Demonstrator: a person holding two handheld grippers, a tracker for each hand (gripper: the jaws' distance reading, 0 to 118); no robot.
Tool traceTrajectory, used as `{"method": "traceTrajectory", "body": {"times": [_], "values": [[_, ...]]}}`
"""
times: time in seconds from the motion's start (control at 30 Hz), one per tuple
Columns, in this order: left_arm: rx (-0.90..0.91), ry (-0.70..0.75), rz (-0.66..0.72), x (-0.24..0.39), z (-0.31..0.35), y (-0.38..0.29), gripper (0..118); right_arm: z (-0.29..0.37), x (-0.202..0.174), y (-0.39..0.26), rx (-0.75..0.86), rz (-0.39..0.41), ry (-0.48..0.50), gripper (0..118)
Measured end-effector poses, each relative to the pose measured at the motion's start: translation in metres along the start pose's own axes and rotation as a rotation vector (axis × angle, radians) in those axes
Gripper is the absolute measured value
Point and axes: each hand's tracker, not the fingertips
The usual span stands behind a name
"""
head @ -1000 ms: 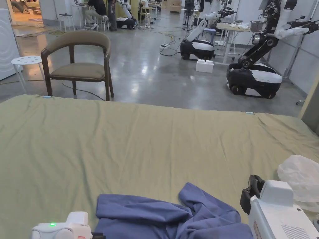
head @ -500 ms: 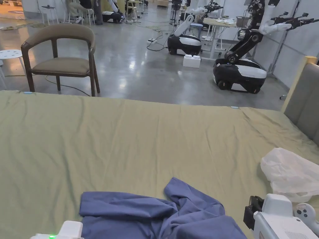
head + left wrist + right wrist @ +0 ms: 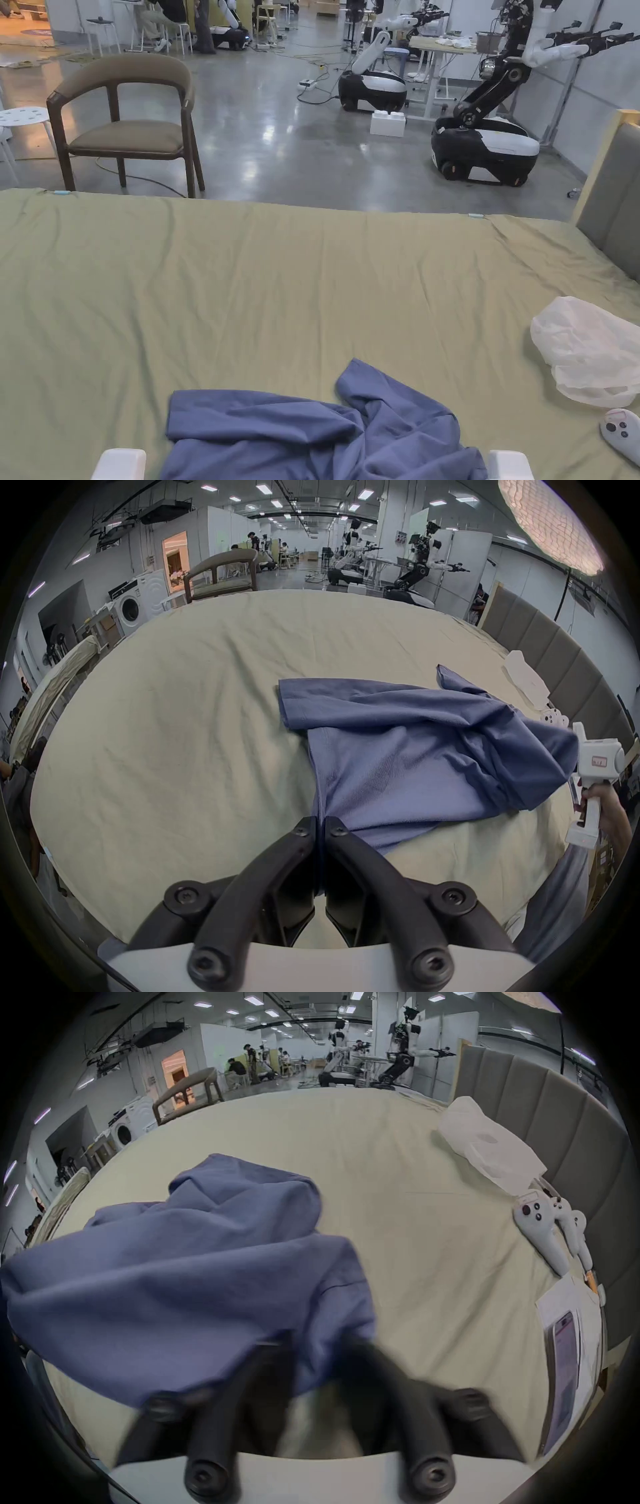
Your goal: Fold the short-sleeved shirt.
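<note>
Head view: blue shirt [image 3: 325,431] crumpled at bottom centre of the frame on the green bed [image 3: 250,281]; white bag [image 3: 590,350] lower right, chair [image 3: 131,119] upper left.

Left gripper view: left tool [image 3: 320,826] at bottom centre, jaws together, clamped on the shirt [image 3: 415,757] hem. Right tool body [image 3: 601,762] at right edge, held by a hand [image 3: 611,812].

Right gripper view: right tool [image 3: 313,1352] blurred, shirt [image 3: 173,1286] draped over the jaws; can't tell the jaw state. Controllers [image 3: 540,1227] at right.
</note>
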Motion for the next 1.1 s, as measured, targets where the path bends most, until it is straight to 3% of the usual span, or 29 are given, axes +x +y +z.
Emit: {"method": "traceTrajectory", "body": {"times": [0.27,0.7,0.9,1.0,1.1], "values": [[0.154,0.032,-0.01,-0.01,0.026,0.02,0,0.051,-0.006,0.019,0.142,-0.003,-0.067,2],[0.479,0.098,-0.039,-0.038,0.137,0.138,0,0.187,0.006,0.128,0.476,-0.006,-0.098,2],[0.567,0.099,-0.043,-0.047,0.174,0.196,0,0.229,-0.001,0.187,0.586,0.033,-0.105,2],[0.607,0.157,-0.115,-0.041,0.181,0.229,0,0.248,-0.015,0.223,0.674,0.095,-0.156,2],[0.631,0.161,-0.076,-0.046,0.191,0.264,0,0.268,-0.025,0.257,0.722,0.097,-0.159,2]]}}
